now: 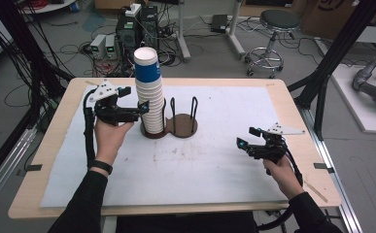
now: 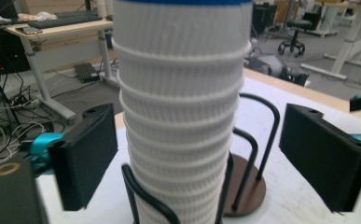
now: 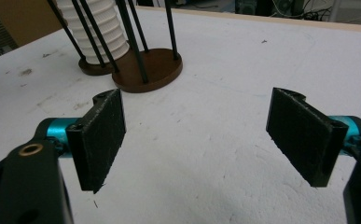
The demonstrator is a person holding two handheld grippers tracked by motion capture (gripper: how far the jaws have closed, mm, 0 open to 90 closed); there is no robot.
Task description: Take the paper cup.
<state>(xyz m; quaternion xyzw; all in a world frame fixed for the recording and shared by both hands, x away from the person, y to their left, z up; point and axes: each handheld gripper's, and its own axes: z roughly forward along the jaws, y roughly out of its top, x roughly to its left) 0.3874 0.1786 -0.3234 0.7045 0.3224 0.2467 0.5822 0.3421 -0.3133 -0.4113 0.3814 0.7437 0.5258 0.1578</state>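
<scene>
Our left gripper [image 1: 138,110] stands released with its jaws apart on either side of the cup stack [image 2: 180,116], pads not touching. The stack rises upright from the left ring of the holder [image 1: 183,127]. Our right gripper [image 1: 246,138], also released, hovers well apart.

- You are working in a robotics lab, not a home or a shop.
- Your table [image 1: 292,145] is a plain wooden bench topped with a white mat [image 1: 224,155], framed by black metal struts [image 1: 338,46].
- On the far floor you see power supplies [image 1: 104,46] and a computer tower [image 1: 127,29], with loose cables [image 1: 69,48] trailing across grey flooring.
- A round black stool on castors [image 1: 273,29] stands far right.
- At the right edge a grey robot arm [image 1: 375,85] lies on a white platform.
- From the left gripper view you see height-adjustable desks, one bearing a keyboard [image 2: 59,18].
</scene>
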